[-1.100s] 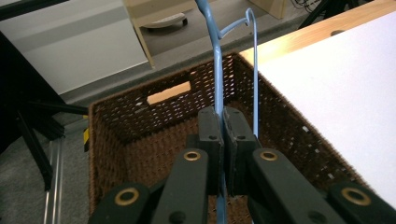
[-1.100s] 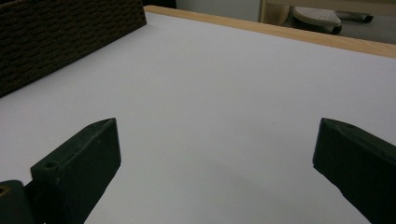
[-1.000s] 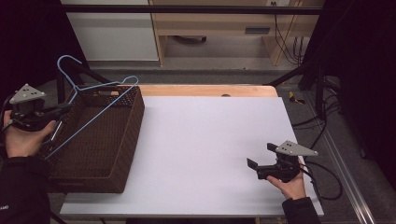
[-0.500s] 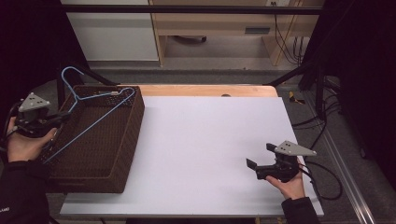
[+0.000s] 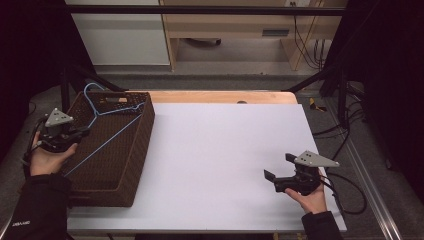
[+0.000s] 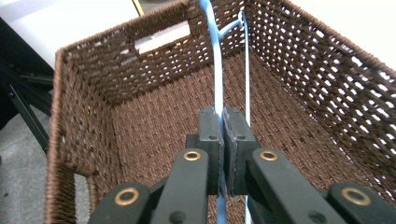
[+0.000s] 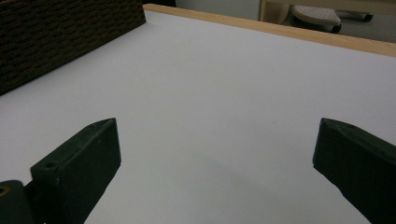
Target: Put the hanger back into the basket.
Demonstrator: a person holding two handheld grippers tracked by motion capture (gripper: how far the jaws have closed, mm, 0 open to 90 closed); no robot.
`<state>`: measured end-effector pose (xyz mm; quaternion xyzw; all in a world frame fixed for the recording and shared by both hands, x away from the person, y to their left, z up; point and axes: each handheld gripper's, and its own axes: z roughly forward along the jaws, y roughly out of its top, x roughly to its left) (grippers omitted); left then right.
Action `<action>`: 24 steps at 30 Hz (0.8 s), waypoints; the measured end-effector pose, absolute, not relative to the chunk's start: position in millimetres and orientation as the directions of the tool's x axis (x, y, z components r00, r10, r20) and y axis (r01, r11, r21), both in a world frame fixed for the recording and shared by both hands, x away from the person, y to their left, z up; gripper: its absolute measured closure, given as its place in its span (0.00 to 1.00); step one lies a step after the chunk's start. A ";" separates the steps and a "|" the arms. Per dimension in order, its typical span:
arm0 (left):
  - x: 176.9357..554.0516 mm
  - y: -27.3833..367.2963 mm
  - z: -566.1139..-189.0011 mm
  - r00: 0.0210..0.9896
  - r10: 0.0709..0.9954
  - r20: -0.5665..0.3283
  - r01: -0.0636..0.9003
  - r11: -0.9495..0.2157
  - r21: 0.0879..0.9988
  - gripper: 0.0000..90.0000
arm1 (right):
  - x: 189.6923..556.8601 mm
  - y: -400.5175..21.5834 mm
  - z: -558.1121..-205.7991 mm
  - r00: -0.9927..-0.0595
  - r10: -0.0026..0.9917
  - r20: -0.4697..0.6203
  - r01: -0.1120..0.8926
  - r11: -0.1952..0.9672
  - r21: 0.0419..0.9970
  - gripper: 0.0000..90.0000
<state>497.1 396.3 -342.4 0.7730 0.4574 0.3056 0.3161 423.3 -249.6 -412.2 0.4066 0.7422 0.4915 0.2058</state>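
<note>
A blue wire hanger (image 5: 111,131) lies slanted across the top of a brown wicker basket (image 5: 135,150) at the table's left side. My left gripper (image 5: 82,132) is shut on the hanger's wire at the basket's left rim. Seen from the left gripper view, the thin blue hanger (image 6: 217,70) runs up from between the closed pads (image 6: 211,128) toward the basket's far wall (image 6: 116,60). My right gripper (image 5: 278,170) rests low at the table's front right, open, with nothing between its fingers (image 7: 79,163).
The white table top (image 5: 225,150) stretches between the basket and the right gripper. A wooden strip (image 5: 225,96) borders its far edge. Black frame posts and cables (image 5: 345,100) stand at the right. The basket's side (image 7: 56,32) is at the upper left of the right gripper view.
My left gripper has come down with the hanger, which now lies lower across the basket's top. The right gripper has stayed where it was.
</note>
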 end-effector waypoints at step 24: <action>482.8 404.6 -353.4 0.370 0.921 0.122 0.582 -0.332 0.743 0.78 | 422.2 -250.6 -410.8 -0.583 0.807 0.098 0.399 0.180 0.899 0.02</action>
